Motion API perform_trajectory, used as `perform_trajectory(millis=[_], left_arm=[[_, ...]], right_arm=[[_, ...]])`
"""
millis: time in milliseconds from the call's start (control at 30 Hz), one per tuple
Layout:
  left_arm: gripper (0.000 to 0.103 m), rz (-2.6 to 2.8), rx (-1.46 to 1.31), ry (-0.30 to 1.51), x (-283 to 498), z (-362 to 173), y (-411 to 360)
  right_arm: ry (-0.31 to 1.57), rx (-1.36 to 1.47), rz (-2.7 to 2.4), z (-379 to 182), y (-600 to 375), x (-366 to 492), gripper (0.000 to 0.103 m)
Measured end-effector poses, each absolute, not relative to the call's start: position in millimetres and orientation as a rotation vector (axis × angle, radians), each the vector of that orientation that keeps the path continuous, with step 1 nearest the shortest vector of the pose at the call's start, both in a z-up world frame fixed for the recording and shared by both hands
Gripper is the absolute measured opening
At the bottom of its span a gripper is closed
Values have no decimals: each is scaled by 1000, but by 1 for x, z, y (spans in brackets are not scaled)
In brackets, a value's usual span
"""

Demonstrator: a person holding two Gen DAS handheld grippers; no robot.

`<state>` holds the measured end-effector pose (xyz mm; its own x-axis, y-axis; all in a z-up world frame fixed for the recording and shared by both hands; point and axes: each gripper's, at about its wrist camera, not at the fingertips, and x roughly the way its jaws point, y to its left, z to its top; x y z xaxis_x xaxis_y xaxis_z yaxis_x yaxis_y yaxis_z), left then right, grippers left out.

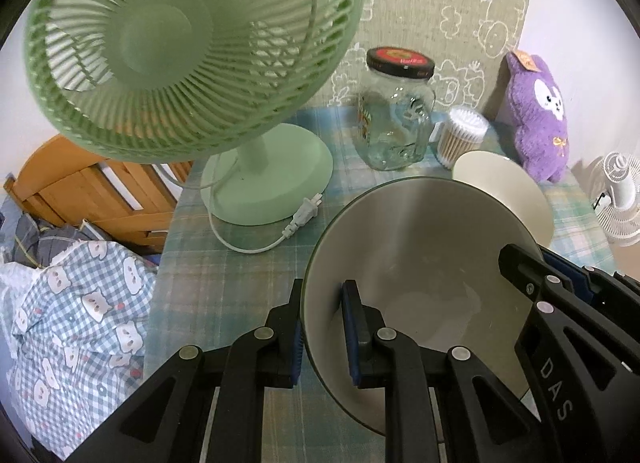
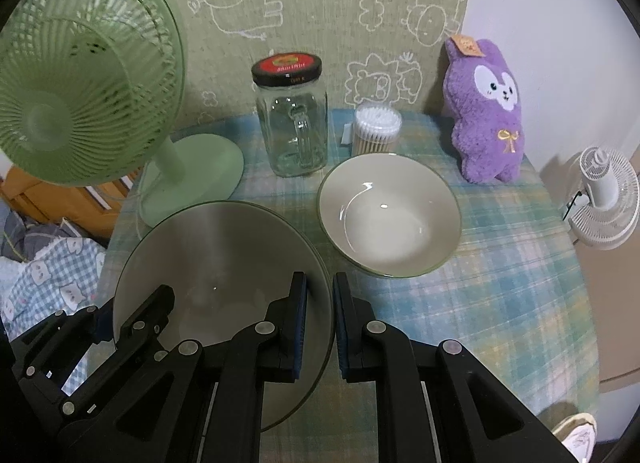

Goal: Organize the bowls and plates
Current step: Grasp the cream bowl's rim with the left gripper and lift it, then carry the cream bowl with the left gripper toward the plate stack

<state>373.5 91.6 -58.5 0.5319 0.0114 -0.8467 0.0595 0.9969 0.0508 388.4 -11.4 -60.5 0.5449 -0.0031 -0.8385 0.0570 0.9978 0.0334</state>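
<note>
Right wrist: right gripper (image 2: 320, 327) clamps near bowl's (image 2: 224, 263) right rim.

Soft, dim indoor light is falling evenly across both fisheye views, straight lines are bowing toward dark vignetted corners, and small highlights are glinting inside the bowl (image 2: 388, 219) (slightly soft focus throughout).

A cream, green-rimmed bowl (image 2: 224, 275) is held tilted above the table, near an upright matching bowl (image 2: 390, 219).
</note>
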Motion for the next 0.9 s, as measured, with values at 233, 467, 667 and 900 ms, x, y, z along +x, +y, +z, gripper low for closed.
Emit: perform_trajectory(millis=[233, 467, 667, 900], left_arm=[[14, -9, 62, 986, 353, -34, 85], [15, 9, 44, 963, 330, -15, 78], [15, 28, 26, 951, 308, -1, 72], [15, 47, 11, 930, 279, 13, 62]], right_arm=[[968, 57, -22, -36, -17, 366, 16], [943, 45, -7, -13, -25, 342, 16], [927, 34, 8, 3, -32, 319, 16], [906, 23, 23, 19, -44, 292, 16]])
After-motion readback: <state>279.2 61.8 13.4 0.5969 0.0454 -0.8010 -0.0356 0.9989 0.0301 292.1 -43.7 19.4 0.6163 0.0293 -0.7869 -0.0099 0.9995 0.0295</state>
